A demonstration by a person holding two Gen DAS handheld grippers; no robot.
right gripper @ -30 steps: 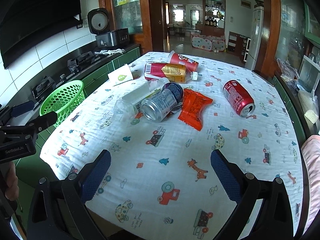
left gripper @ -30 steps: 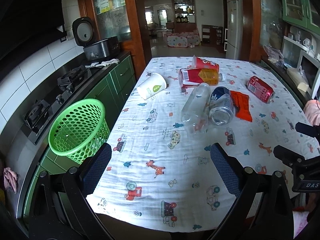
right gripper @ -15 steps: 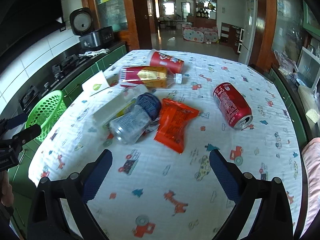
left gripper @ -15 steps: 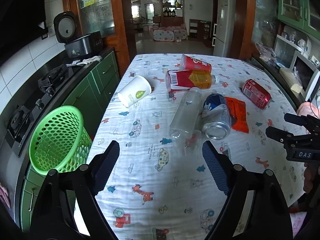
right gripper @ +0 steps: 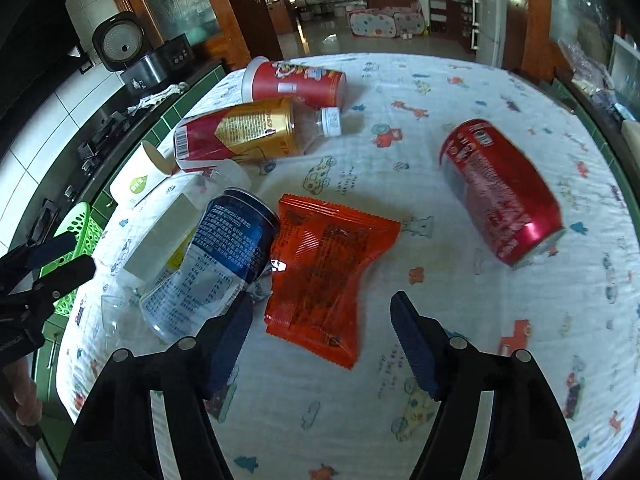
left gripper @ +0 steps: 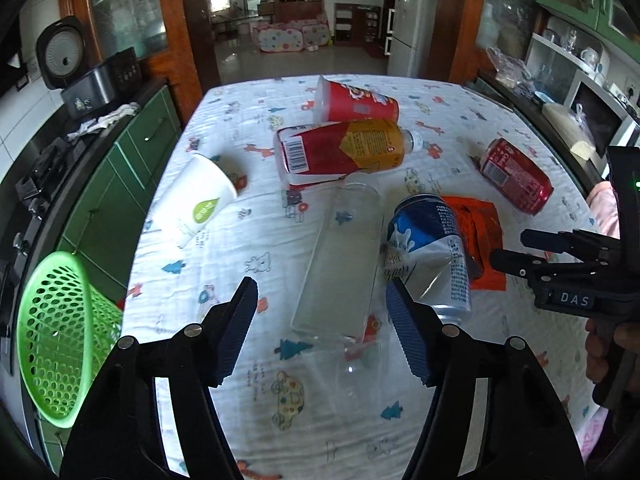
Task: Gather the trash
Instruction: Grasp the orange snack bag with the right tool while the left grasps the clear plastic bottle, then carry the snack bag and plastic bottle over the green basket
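Note:
Trash lies on a table with a cartoon-print cloth [left gripper: 248,240]. In the left wrist view a clear plastic bottle [left gripper: 340,260] lies right in front of my open left gripper [left gripper: 322,312], its base between the fingertips. Beside it are a blue can [left gripper: 430,248], an orange wrapper [left gripper: 480,232], a red can [left gripper: 516,176], a red-yellow bottle [left gripper: 340,152], a red cup [left gripper: 356,98] and a white paper cup [left gripper: 200,200]. My open right gripper [right gripper: 320,324] hovers over the near end of the orange wrapper [right gripper: 328,264], with the blue can [right gripper: 224,252] at its left and the red can [right gripper: 500,188] far right.
A green mesh basket [left gripper: 56,336] stands off the table's left edge, beside green cabinets and a stove counter [left gripper: 80,152]. A rice cooker [left gripper: 80,72] sits at the back left. Shelves and a microwave [left gripper: 592,120] line the right side. Each gripper shows in the other's view.
Both grippers moved forward and lower toward the trash pile. The left has closed in on the clear bottle, the right on the orange wrapper. Nothing has been taken hold of.

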